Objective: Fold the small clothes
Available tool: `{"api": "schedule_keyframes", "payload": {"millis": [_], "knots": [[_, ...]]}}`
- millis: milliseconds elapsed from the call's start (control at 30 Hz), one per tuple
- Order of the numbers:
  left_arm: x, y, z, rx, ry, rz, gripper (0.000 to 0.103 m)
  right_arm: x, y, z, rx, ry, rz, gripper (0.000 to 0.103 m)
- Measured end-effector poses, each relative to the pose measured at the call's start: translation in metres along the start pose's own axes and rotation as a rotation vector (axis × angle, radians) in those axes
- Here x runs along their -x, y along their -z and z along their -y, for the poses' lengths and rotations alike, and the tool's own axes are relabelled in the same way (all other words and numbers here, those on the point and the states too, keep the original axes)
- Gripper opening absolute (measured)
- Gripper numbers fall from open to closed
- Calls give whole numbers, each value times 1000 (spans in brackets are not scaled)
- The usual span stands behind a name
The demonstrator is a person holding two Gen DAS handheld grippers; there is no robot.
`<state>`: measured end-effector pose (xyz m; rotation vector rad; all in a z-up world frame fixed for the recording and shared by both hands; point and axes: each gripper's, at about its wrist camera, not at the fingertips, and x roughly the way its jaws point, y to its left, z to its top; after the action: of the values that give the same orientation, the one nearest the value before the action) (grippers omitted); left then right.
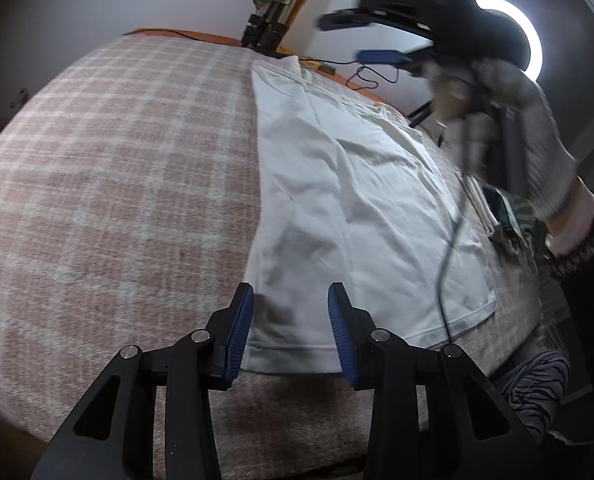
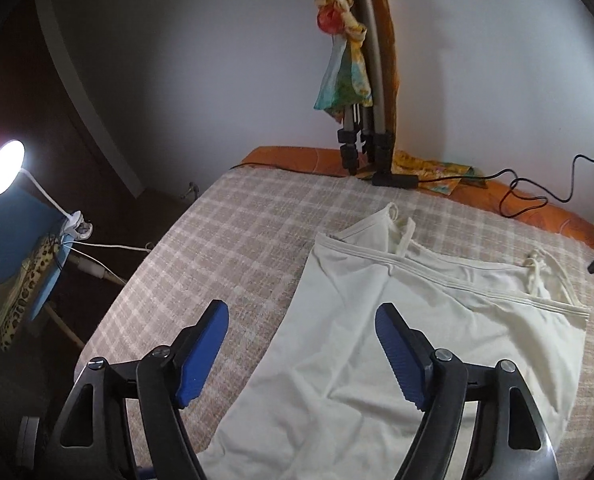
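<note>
A white strappy top (image 1: 357,200) lies spread flat on the checked blanket (image 1: 117,180); it also shows in the right wrist view (image 2: 417,320), thin straps at its far end. My left gripper (image 1: 291,300) is open and empty, low over the top's near hem corner. My right gripper (image 2: 303,320) is open and empty, held above the top's left side edge. In the left wrist view the right gripper (image 1: 361,38) is blurred, raised over the top's far right.
A tripod (image 2: 367,148) draped with a colourful scarf stands at the bed's far edge, with a black cable (image 2: 537,196) beside it. A ring light (image 1: 531,40) glows at right. A clip lamp (image 2: 5,166) sits off the bed's left side. Folded clothes (image 1: 505,212) lie at right.
</note>
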<state>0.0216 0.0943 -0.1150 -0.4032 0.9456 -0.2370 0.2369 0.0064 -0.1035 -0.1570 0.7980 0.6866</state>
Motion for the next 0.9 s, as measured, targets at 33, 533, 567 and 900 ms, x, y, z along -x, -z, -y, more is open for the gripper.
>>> {"api": "schedule_keyframes", "payload": {"millis": [33, 533, 567, 900], "knots": [[-2, 0, 0, 1, 8, -6, 31, -10, -4, -2, 0, 9, -16, 74], [-5, 0, -14, 17, -47, -1, 30, -124, -36, -14, 33, 170, -205, 56], [-10, 1, -15, 26, -39, -21, 29, -129, -38, -14, 37, 183, -214, 56], [-26, 2, -2, -13, 36, -30, 5, -157, -45, -21, 112, 270, -262, 36]]}}
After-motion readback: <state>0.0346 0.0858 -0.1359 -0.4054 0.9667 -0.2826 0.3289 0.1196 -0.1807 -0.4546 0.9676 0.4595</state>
